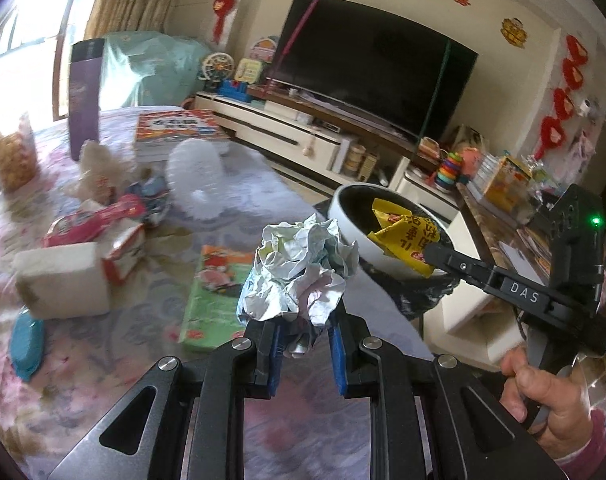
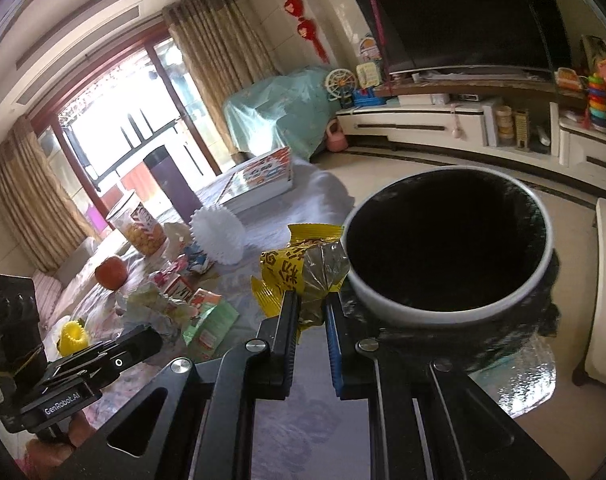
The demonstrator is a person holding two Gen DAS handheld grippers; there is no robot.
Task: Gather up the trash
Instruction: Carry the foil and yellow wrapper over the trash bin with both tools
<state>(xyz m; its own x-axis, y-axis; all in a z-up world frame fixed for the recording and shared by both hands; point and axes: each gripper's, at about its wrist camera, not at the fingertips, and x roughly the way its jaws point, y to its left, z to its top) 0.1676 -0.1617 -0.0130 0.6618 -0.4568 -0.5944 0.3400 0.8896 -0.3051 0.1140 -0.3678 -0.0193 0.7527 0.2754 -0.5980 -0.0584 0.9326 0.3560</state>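
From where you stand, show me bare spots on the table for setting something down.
Bare cloth lies between the white fan, the books and the table's far edge, and nearer, between the green booklet and the left gripper. Around the tissue pack and snack wrappers it is crowded.

Left gripper [image 1: 303, 320] angled downward, jaws clamped on something; right gripper [image 2: 309, 312] likewise pinched tight, a hand [image 1: 543, 392] wrapped round its handle

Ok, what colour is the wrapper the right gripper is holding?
Yellow with red characters, plus a clear crinkled end. The wrapper shows best in the right wrist view.
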